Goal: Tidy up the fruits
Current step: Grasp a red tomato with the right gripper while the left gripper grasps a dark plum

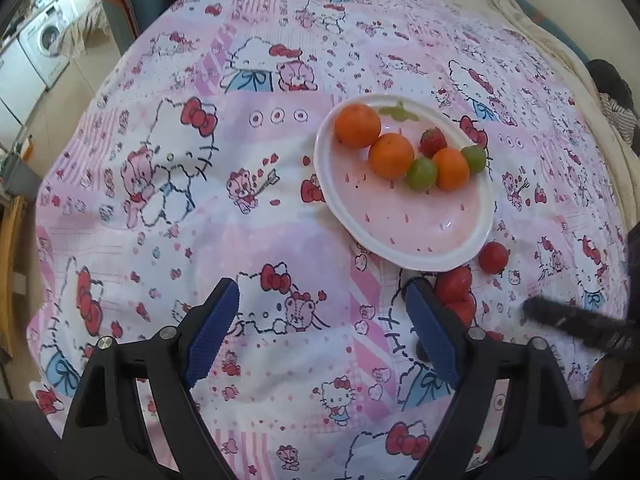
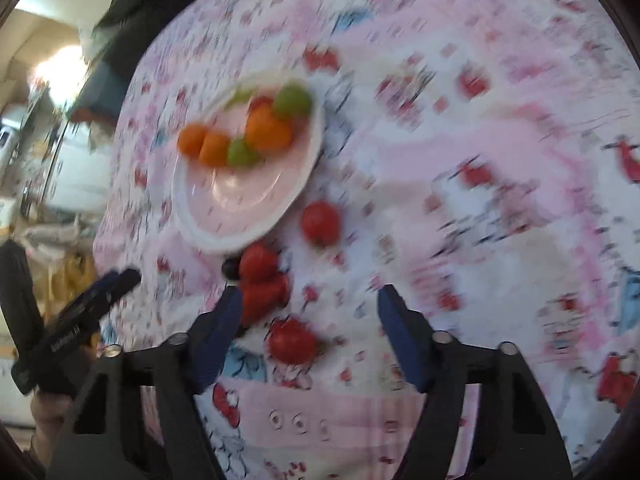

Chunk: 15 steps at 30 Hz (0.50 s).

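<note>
A pink oval plate lies on the Hello Kitty cloth and holds three oranges, two green fruits and a strawberry. A red tomato and red strawberries lie on the cloth just below the plate. My left gripper is open and empty over the cloth, its right finger beside those strawberries. In the blurred right wrist view, my right gripper is open above a red fruit; the plate, a tomato and strawberries lie ahead.
The right gripper's finger enters the left wrist view at the right. The left gripper shows at the left of the right wrist view. A washing machine and furniture stand beyond the table's left edge.
</note>
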Motion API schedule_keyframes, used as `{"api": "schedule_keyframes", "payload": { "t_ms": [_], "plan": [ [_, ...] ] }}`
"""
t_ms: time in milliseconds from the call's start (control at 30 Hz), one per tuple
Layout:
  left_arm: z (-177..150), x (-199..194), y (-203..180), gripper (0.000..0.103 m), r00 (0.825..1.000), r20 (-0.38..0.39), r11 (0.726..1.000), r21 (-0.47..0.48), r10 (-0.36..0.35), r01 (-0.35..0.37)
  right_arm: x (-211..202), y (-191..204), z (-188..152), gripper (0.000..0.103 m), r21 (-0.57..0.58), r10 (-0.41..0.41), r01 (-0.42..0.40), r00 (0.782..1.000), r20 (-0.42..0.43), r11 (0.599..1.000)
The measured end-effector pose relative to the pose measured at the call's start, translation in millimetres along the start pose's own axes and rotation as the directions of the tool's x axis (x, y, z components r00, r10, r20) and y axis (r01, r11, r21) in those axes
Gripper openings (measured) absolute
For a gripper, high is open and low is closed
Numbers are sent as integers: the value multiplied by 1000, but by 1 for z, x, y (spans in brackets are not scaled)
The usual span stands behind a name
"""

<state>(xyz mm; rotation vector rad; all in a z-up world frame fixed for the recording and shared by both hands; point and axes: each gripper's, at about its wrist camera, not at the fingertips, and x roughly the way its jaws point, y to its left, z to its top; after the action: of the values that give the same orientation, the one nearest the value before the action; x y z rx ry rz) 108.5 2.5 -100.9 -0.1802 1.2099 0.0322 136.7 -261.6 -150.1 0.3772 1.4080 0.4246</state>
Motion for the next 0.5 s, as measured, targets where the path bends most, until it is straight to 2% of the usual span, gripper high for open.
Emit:
{"api": "schedule_keyframes", "payload": {
  "t_ms": [133,267,333,400,500],
  "plan": [
    [1,3,2,83,1000,-12,1000,-4,4,-4,29,22,-8,65,-122,-58,45,992,-110,992],
    [2,4,1,83,1000,-22,1000,-5,1,-1,45,41,-19,64,-260,-168,128,976,-140,957],
    [1,5,-1,83,1000,-26,1000,7,3,-2,49,49,-24,48,-319,-216,166,968,-128,933],
    [0,5,-3,83,1000,-26,1000,19,5,-4,50,52,-25,38,-353,-238,184,965,-115,917],
    [-2,6,-7,83,999,-32,999,45,7,-5,45,55,-27,37,-370,-229,177,968,-101,912]
  ]
}}
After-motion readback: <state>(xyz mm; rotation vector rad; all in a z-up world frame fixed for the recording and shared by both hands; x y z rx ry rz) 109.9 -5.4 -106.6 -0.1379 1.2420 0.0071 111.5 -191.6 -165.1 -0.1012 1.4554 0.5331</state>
